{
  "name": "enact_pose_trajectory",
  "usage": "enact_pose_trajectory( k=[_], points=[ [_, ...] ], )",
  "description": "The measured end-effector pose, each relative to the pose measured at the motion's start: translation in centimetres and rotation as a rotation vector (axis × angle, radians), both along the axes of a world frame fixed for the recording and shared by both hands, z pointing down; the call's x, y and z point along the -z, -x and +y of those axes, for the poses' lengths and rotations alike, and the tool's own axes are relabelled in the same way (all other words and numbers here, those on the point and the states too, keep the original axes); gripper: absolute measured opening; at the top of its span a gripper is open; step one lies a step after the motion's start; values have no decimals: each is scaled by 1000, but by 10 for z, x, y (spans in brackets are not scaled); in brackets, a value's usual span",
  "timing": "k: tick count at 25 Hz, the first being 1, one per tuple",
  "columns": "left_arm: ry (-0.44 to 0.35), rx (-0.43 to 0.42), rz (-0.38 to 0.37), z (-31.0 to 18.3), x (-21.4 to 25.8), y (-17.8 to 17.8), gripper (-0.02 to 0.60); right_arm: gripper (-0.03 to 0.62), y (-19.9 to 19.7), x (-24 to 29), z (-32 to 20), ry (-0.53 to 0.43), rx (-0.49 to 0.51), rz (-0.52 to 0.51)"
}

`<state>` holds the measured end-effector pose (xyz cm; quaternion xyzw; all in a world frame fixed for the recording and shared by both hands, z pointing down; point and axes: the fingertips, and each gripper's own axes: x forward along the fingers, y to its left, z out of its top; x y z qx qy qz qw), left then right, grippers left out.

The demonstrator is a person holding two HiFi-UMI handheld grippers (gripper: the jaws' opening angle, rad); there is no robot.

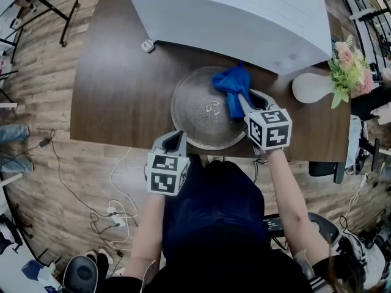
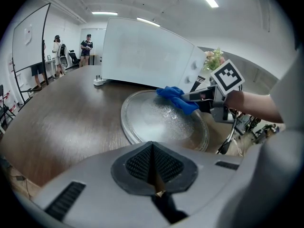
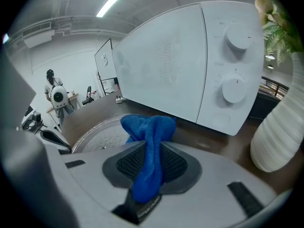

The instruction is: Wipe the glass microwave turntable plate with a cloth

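**A:** What is happening on the left?

**B:** The left gripper (image 1: 175, 140) is hovering over the near edge of the dark wooden worktop (image 1: 116, 90). Its jaws are pressing together with nothing between them, and they are pointing at the near-left rim of the plate.

**A:** And where is the plate lying?

**B:** The glass turntable plate (image 1: 198, 112) is lying flat on the worktop, just in front of the white microwave (image 1: 238, 14). Its near rim is reaching almost to the worktop's edge.

**A:** What is the other gripper doing?

**B:** The right gripper (image 1: 247, 99) is pinching a blue cloth (image 1: 233, 84). The bunched end of the cloth is sticking out past the jaws and resting on the plate's far-right part, close to the microwave's front.

**A:** Anything further right?

**B:** A white ribbed vase (image 1: 311, 87) is standing beside the microwave, with pink flowers (image 1: 348, 66) showing at its right.
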<state>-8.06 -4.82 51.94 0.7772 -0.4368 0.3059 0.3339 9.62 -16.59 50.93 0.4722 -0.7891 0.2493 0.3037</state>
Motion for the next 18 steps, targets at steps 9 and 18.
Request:
enact_pose_trajectory(
  k=[9, 18],
  points=[
    [-2, 6, 2, 0, 0, -1, 2, 83, -19, 3, -18, -29, -17, 38],
    [-7, 8, 5, -1, 0, -1, 2, 78, -21, 22, -17, -63, -65, 8]
  ],
)
